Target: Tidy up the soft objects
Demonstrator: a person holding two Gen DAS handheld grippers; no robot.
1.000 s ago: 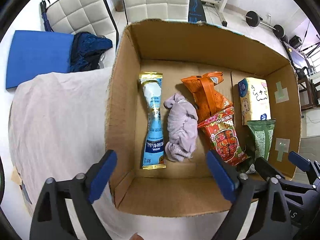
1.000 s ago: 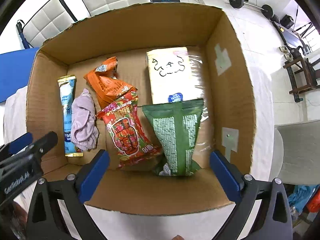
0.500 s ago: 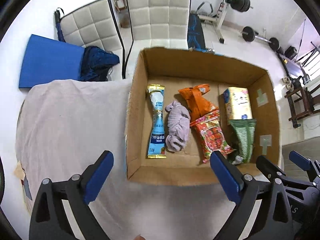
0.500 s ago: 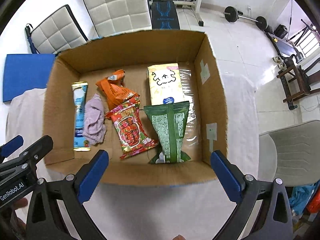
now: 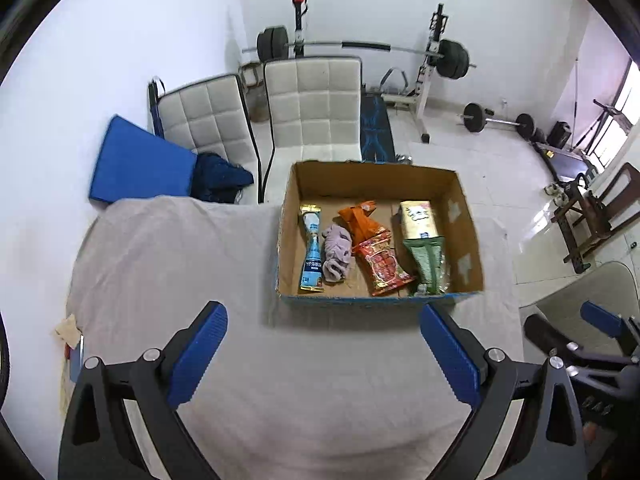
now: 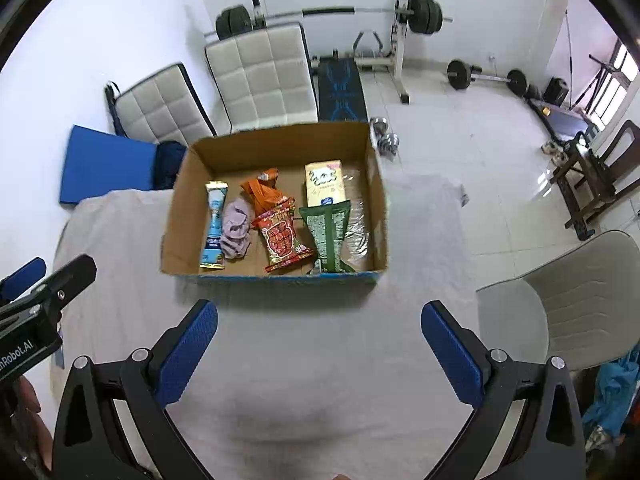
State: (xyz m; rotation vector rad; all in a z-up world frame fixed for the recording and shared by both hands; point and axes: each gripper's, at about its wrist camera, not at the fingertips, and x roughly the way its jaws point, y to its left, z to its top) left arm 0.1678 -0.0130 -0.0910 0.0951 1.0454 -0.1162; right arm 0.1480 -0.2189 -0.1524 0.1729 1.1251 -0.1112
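Note:
An open cardboard box [image 5: 466, 224] [image 6: 378, 204] sits on the cloth-covered table. Inside lie a blue sachet [image 5: 312, 254] [image 6: 214, 226], a lilac cloth [image 5: 336, 248] [image 6: 236, 232], an orange bag [image 5: 360, 220] [image 6: 262, 192], a red snack bag [image 5: 382, 266] [image 6: 282, 240], a green bag [image 5: 428, 262] [image 6: 330, 236] and a yellow tissue pack [image 5: 416, 218] [image 6: 324, 184]. My left gripper [image 5: 324, 354] is open and empty, held back above the table in front of the box. My right gripper [image 6: 320, 350] is open and empty beside it.
The table cloth [image 5: 160, 264] is pale grey. Two white padded chairs [image 5: 312, 108] and a blue cushion [image 5: 136, 164] stand behind the table. A grey chair [image 6: 576, 292] is at the right. Weight equipment [image 6: 400, 12] lines the far wall.
Both grippers have pulled back and up from over the box, so the box looks smaller and farther. Both stay open and empty. The box contents have not moved.

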